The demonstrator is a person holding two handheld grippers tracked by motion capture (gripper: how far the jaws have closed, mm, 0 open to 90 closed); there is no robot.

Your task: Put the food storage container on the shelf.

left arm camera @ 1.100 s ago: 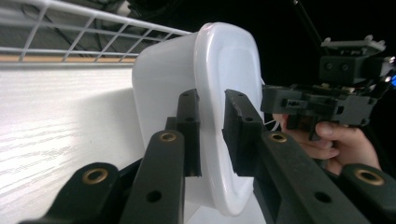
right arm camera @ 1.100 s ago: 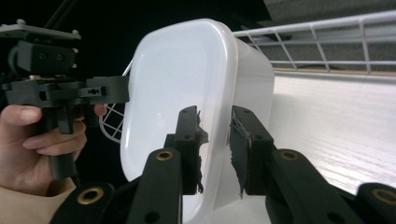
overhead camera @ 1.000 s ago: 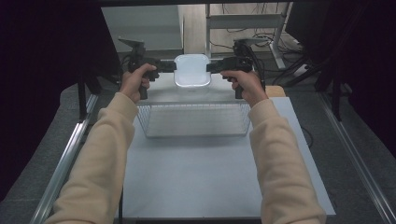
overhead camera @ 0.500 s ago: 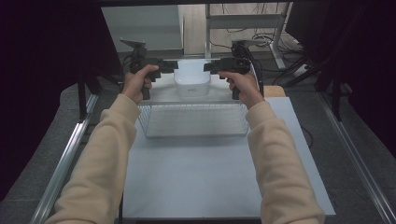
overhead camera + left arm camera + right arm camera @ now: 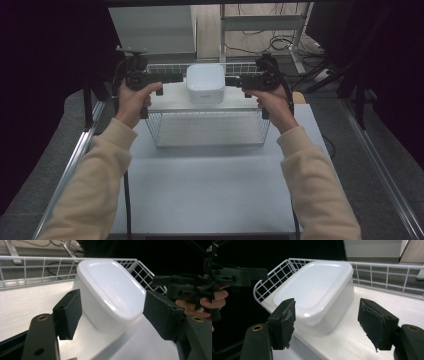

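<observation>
White box (image 5: 205,82) on top shelf (image 5: 170,102), lid on, contents hidden, midway between both tongs. Left tongs (image 5: 112,312) spread wide, straddling its near corner without contact; right tongs (image 5: 325,320) equally wide, pads (image 5: 372,322) clear of its wall. Best to square each pair to opposite sides, then squeeze evenly. Wire basket (image 5: 210,131) below looks empty.
</observation>
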